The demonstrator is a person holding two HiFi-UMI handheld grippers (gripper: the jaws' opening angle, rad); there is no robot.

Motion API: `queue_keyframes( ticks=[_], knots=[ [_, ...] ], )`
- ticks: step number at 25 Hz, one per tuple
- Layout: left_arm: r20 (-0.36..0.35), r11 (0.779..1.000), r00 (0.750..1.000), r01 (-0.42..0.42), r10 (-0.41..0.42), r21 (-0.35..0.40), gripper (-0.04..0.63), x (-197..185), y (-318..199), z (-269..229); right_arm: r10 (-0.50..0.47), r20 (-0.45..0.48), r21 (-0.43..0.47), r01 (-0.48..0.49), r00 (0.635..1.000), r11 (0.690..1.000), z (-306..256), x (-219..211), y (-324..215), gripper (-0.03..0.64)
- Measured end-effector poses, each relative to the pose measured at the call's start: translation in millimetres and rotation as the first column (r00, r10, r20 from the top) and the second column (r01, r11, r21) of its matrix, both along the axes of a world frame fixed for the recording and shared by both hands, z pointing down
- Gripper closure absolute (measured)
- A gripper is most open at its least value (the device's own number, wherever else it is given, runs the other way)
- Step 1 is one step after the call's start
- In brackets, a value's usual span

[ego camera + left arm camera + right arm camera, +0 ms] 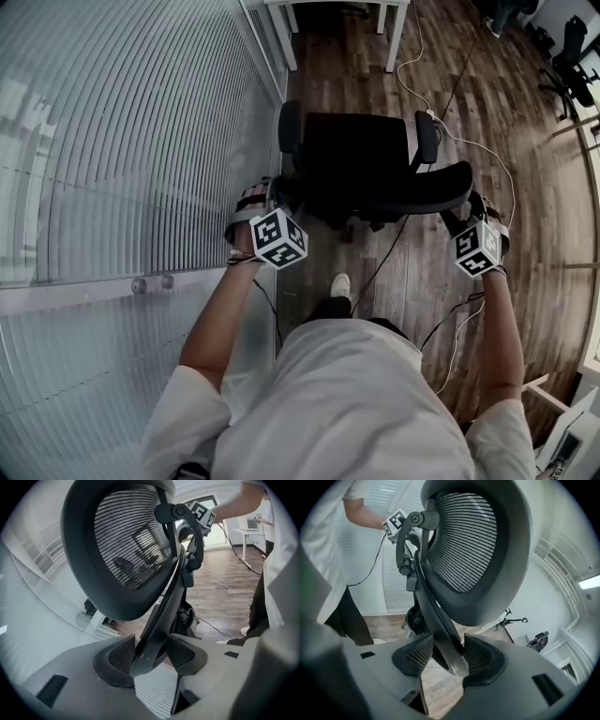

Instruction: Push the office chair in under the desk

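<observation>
left tool, right tool, jaws wide apart, office chair backrest edges between them

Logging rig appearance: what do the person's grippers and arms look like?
The left gripper and right gripper have grey bodies and dark textured pads, each carrying a cube with black-and-white square markers. A dark cable hangs by the right wrist. White short-sleeved shirt.

Right gripper jaws apart, office chair strut between them; mesh backrest above
</observation>
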State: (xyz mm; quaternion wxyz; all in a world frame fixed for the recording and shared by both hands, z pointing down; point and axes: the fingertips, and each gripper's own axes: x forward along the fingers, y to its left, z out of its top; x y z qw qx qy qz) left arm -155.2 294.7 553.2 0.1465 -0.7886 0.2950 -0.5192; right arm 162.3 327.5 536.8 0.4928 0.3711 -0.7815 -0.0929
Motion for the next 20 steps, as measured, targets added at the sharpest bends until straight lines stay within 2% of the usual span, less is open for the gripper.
queue_keyframes(
  ticks=[5,20],
  knots=[
    [0.037,1.000,0.999,-0.024,0.024,-0.006,0.380,2.8,-6.0,-0.7,0.004,-0.006,-0.008,-0.004,1.000,1.000,0.3,2.2,-6.7,0.397],
    [0.094,1.000,0.996,-0.010,0.009,0.001,0.382,-0.3,-63.5,4.4,0.033,-0.032,-0.010,-0.034,0.999,0.999,3.5,-0.8,-58.9,0.397]
  ],
)
